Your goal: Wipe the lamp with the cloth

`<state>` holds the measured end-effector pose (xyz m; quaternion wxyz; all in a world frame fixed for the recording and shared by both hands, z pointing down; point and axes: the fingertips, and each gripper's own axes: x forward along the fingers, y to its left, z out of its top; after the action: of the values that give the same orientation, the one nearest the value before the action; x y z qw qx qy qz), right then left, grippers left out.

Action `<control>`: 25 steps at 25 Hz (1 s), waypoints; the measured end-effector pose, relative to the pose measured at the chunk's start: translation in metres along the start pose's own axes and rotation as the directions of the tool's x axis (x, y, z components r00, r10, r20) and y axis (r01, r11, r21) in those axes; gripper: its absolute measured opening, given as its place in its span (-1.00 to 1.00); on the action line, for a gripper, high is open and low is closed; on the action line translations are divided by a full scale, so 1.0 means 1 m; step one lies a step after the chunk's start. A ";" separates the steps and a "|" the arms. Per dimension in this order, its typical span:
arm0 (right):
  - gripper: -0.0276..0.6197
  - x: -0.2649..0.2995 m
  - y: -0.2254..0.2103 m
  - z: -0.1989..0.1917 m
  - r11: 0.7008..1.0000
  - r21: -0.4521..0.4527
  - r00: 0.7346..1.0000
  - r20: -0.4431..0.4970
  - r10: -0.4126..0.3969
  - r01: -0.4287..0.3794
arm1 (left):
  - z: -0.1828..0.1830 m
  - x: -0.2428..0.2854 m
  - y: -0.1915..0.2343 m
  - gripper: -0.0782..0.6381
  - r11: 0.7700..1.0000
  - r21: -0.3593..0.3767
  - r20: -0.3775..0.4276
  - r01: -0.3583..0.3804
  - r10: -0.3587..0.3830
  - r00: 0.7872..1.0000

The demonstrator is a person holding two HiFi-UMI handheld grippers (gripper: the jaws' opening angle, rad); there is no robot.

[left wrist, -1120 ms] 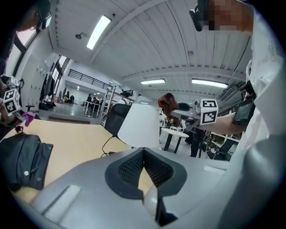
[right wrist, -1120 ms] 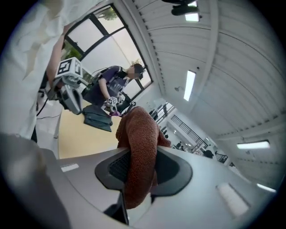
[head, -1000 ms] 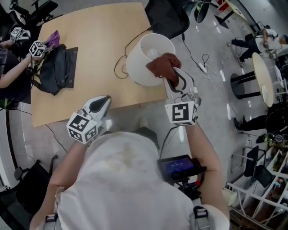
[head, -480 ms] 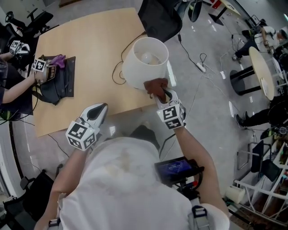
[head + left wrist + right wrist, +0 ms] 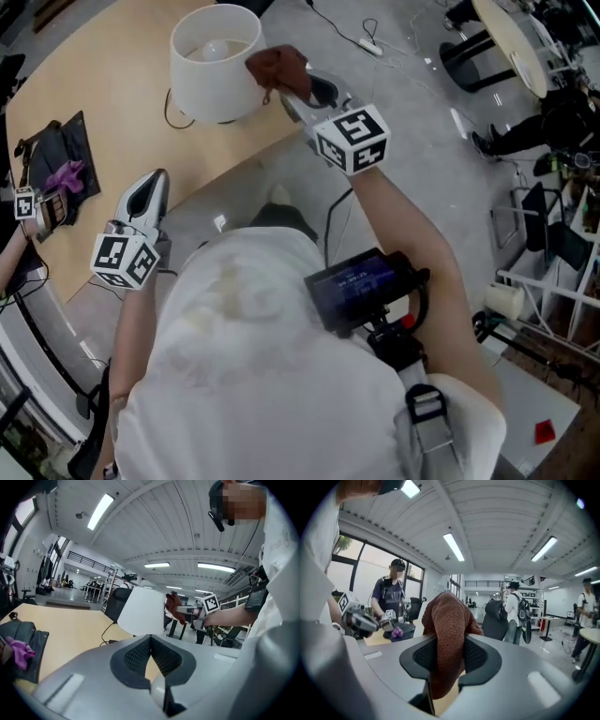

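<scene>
The white lamp shade (image 5: pixel 216 61) stands near the wooden table's (image 5: pixel 103 103) front edge, with its bulb showing inside. My right gripper (image 5: pixel 283 82) is shut on a brown cloth (image 5: pixel 275 66) and holds it against the shade's right side near the rim. In the right gripper view the cloth (image 5: pixel 447 630) hangs folded between the pads and hides the lamp. My left gripper (image 5: pixel 156 180) hovers shut and empty off the table's front edge, well left of the lamp. From the left gripper view the shade (image 5: pixel 143 611), the cloth (image 5: pixel 174 609) and the right gripper (image 5: pixel 190 613) show ahead.
A black bag (image 5: pixel 56 150) with a purple cloth (image 5: pixel 66 173) lies at the table's left, where another person's gripper (image 5: pixel 26 202) works. A black cable (image 5: pixel 173 108) loops by the lamp's base. Office chairs, round tables and people stand on the floor to the right.
My right gripper carried the cloth from the shade's rim down its near side, then back up to its right side, rolling as it went. The left gripper stayed low and shut.
</scene>
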<state>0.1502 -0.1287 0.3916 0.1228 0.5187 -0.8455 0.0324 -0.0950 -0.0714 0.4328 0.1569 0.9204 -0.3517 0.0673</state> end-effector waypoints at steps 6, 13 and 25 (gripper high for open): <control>-0.49 0.005 -0.016 0.048 0.995 0.002 0.991 0.089 0.101 -0.102 | -0.006 0.031 -0.030 -0.78 1.000 -0.007 -0.032 0.011 -0.011 0.999; -0.49 0.028 -0.021 0.017 0.981 0.097 0.985 0.067 0.162 -0.168 | 0.001 0.045 -0.021 -0.78 0.998 -0.025 -0.038 -0.052 0.051 0.998; -0.49 0.029 -0.029 -0.035 0.938 0.212 0.961 0.031 0.274 -0.274 | 0.003 0.074 -0.005 -0.78 0.993 -0.038 -0.070 -0.112 0.109 0.992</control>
<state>0.1699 -0.1607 0.4306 0.0600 0.4063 -0.9010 0.1399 -0.0367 -0.1148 0.4457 0.1840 0.8933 -0.3978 0.0995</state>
